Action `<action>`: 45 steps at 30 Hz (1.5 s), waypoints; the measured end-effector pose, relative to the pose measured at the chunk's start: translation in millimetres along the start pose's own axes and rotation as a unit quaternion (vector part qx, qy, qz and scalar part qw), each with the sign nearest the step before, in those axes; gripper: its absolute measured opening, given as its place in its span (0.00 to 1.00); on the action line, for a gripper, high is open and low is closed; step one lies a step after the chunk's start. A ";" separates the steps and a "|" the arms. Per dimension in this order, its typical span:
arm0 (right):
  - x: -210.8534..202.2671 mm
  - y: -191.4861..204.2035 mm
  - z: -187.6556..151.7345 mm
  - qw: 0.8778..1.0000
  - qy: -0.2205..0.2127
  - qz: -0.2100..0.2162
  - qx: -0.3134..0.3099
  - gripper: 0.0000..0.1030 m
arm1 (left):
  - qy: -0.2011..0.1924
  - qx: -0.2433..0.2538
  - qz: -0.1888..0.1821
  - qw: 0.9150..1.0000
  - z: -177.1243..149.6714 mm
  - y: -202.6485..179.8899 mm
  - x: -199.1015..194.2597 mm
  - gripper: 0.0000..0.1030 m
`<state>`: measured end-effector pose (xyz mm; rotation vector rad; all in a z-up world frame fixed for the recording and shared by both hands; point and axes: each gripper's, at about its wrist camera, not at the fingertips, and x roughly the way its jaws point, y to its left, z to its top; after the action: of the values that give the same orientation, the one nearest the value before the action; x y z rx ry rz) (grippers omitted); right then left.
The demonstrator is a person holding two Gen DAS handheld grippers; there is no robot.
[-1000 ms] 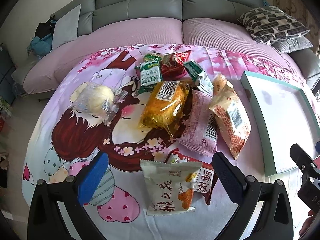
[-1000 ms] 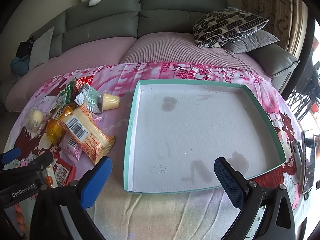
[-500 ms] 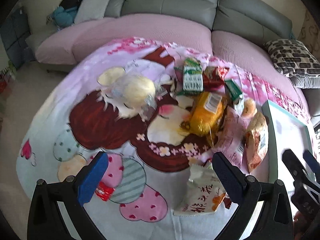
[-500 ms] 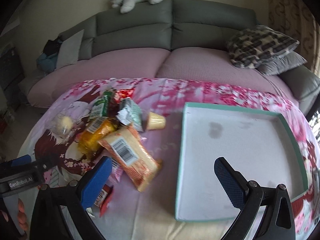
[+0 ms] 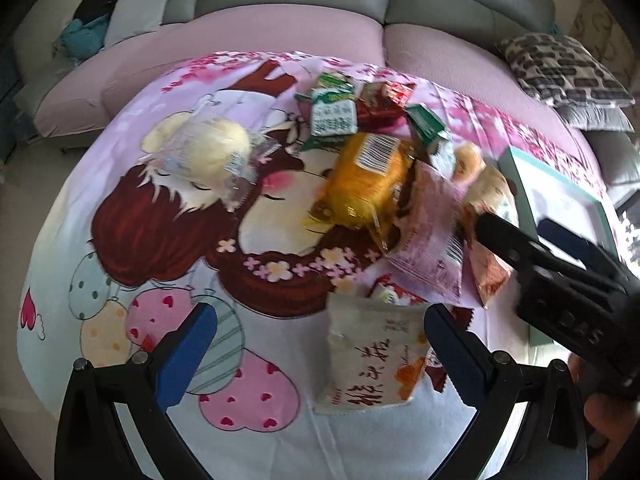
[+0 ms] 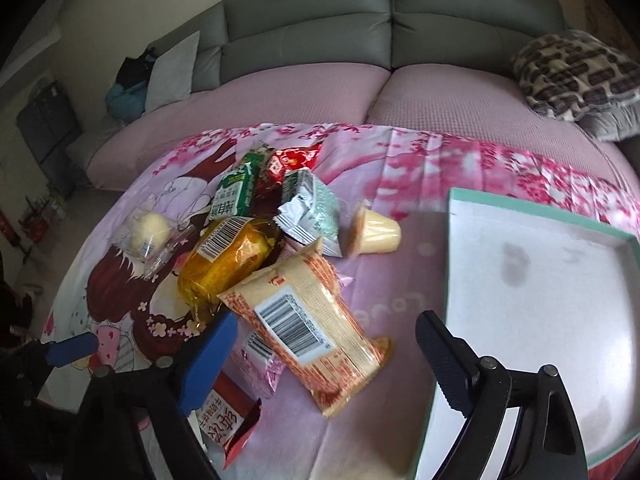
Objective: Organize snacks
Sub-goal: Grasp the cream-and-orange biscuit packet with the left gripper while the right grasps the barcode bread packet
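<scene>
Several snack packs lie heaped on a pink cartoon cloth. A white pack with red writing lies between my open left gripper's fingers. A yellow pack, a pink pack and a clear-wrapped bun lie beyond. My right gripper is open and empty above a cream-and-orange barcoded pack. The teal-rimmed white tray is to its right. The right gripper also shows in the left wrist view.
A pudding cup, a silver-green pack, a green carton and a red pack lie further back. A grey-and-pink sofa with a patterned cushion stands behind.
My right gripper has swung left from over the tray to over the snack pile. My left gripper has shifted; the white pack now lies between its fingers.
</scene>
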<state>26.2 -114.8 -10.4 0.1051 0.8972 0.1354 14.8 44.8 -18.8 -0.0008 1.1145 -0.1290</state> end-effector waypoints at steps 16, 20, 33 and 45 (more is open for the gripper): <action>16.9 0.0 -2.6 1.000 0.028 0.001 -0.011 0.51 | 0.026 0.033 -0.014 0.999 -5.0 -23.5 12.6 0.96; 12.1 -3.5 -3.7 1.000 0.030 -0.002 -0.002 0.50 | 0.044 0.016 -0.037 0.998 -4.7 -19.0 20.2 0.64; -1.4 -15.5 -15.3 0.999 0.040 -0.009 0.029 0.50 | 0.041 -0.005 -0.050 0.998 -2.1 -6.6 22.2 0.60; -20.1 -16.3 -20.9 0.999 0.025 -0.005 0.039 0.47 | 0.017 -0.027 -0.054 0.998 1.9 2.1 9.6 0.58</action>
<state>-1.4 -133.4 -10.3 0.1703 0.9540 0.0943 20.9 45.8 -26.7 -0.1086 1.1521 -0.1963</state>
